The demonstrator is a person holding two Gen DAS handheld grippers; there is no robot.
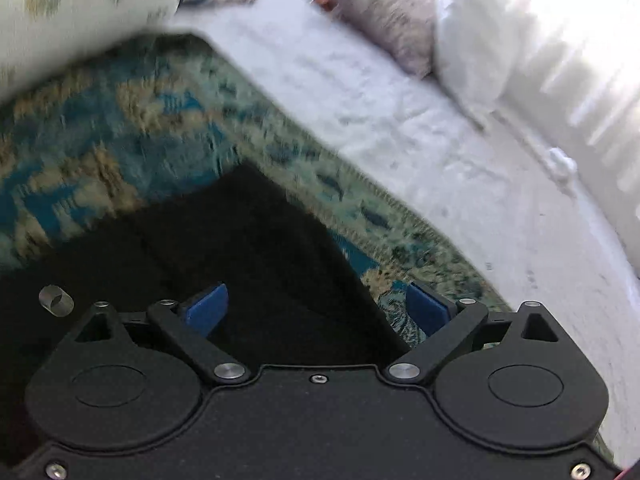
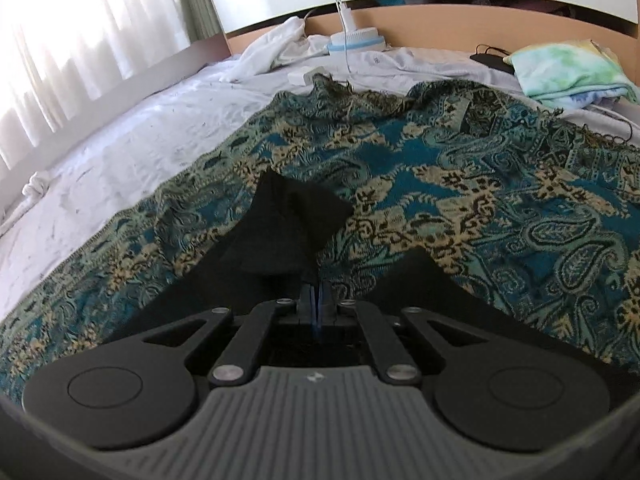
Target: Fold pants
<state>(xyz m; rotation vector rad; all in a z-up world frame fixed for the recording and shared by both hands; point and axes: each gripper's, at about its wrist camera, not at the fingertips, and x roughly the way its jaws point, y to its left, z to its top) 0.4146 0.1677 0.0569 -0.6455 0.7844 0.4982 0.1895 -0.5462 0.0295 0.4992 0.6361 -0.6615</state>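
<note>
Black pants [image 2: 280, 232] lie on a teal paisley throw [image 2: 480, 184] as the right gripper [image 2: 317, 300] pinches a raised fold and the left gripper [image 1: 316, 308] gapes wide, empty.

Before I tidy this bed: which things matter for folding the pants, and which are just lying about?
Job: black pants, right gripper pinching them, open left gripper.
Lying about: patterned blanket, white sheet, tie-dye cloth, charger.

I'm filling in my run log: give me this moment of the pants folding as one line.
left hand-held gripper: open, over black pants | right hand-held gripper: shut on pants fold | pants on patterned blanket
</note>
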